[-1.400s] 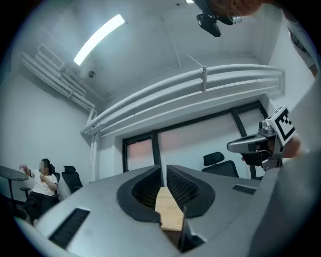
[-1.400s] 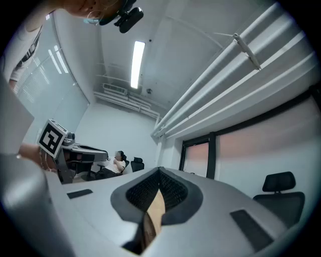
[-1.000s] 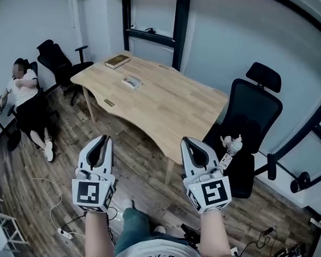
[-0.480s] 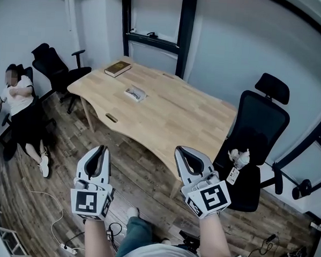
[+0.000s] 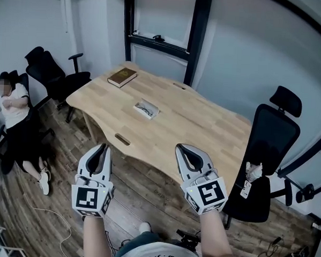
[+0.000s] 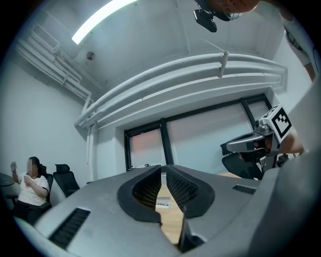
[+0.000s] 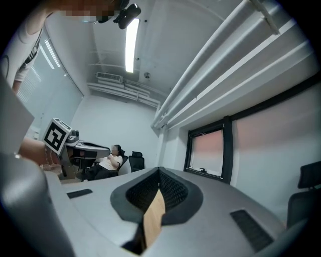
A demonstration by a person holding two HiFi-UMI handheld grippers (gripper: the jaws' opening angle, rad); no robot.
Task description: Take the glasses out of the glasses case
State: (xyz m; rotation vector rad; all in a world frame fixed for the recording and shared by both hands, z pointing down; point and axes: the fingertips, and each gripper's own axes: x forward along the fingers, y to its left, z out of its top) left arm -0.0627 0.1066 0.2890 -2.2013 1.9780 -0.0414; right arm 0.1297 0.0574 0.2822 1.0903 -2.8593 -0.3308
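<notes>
The glasses case point(image 5: 146, 109), small and pale with something dark in it, lies near the middle of the wooden table point(image 5: 203, 127). Both grippers are held over the floor on the near side of the table, well short of the case. My left gripper point(image 5: 100, 150) has its jaws together and holds nothing. My right gripper point(image 5: 190, 152) is also shut and empty. In the left gripper view the case point(image 6: 163, 202) shows as a small pale patch in the slit below the left gripper point(image 6: 163, 168). In the right gripper view only a strip of tabletop shows below the right gripper point(image 7: 159, 171).
A brown book point(image 5: 122, 76) lies at the table's far left corner. A black office chair point(image 5: 269, 152) with a white object and a hanging tag stands at the table's right end. A person point(image 5: 14, 109) sits at the far left beside another black chair point(image 5: 51, 71). A cable point(image 5: 54, 213) lies on the floor.
The table and the case have come closer and lower in the head view. Both grippers have stayed shut and in much the same place in the picture.
</notes>
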